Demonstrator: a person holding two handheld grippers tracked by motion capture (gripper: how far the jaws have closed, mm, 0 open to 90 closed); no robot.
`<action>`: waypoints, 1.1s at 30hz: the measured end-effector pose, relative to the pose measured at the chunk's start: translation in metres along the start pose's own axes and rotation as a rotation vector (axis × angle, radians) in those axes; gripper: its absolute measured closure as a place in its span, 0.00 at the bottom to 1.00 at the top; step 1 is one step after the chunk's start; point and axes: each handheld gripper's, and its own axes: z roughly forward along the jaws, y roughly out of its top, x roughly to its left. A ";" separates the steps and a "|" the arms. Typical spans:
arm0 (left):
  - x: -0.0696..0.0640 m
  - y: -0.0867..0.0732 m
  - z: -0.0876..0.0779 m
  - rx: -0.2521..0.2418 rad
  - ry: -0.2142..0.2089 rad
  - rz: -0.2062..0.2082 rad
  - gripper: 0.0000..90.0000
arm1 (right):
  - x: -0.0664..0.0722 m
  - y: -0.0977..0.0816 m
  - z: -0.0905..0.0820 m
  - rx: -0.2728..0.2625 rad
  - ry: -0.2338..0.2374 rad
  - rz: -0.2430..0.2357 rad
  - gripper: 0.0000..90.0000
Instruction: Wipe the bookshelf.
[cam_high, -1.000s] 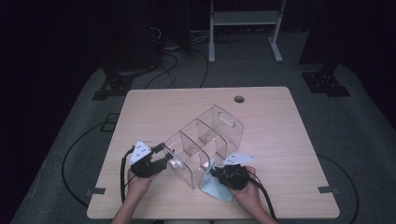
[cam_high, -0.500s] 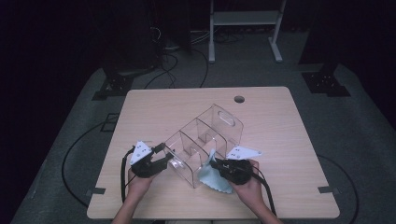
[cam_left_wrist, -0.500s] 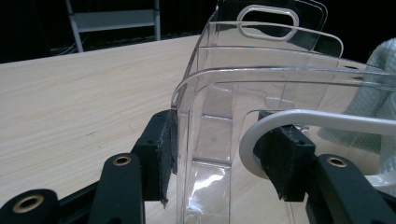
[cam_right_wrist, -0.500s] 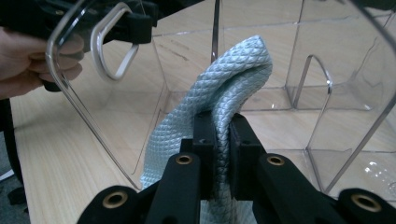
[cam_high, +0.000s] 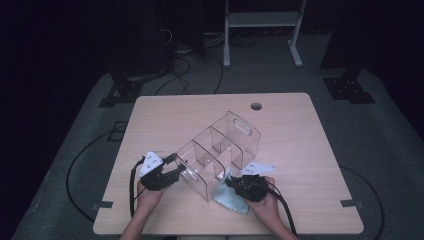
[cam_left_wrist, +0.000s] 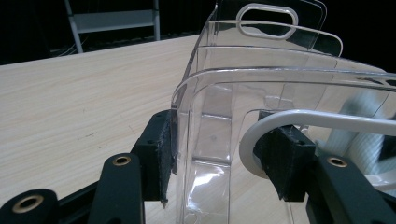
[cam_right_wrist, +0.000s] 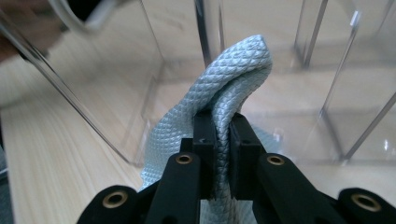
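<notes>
Desk (cam_high: 300, 130): pale wood, carrying a clear bin and a cloth.
Bin (cam_high: 220, 150): clear plastic with three compartments and a handle slot in each end wall; it lies slantwise across the middle of the desk.
Left hand-held gripper (cam_high: 172, 170): clamped on the bin's near end wall, one pad outside it and one inside by the white-rimmed handle slot (cam_left_wrist: 280, 121).
Cloth (cam_high: 227, 192): light blue, woven; it lies on the desk against the bin's near long side, one fold lifted.
Right hand-held gripper (cam_high: 231, 183): closed, pinching the cloth's fold; the fold (cam_right_wrist: 233, 70) rises above the pads, close to the bin wall.
</notes>
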 end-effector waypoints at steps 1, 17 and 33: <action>0.000 0.000 0.000 0.001 0.002 0.000 0.52 | -0.001 -0.003 0.004 0.022 0.001 0.006 0.92; 0.003 0.000 0.002 -0.005 0.001 -0.006 0.53 | 0.001 0.004 -0.002 -0.011 0.003 0.001 0.92; 0.003 0.001 0.003 -0.002 0.005 -0.002 0.53 | 0.012 0.063 -0.023 -0.158 -0.010 -0.066 0.92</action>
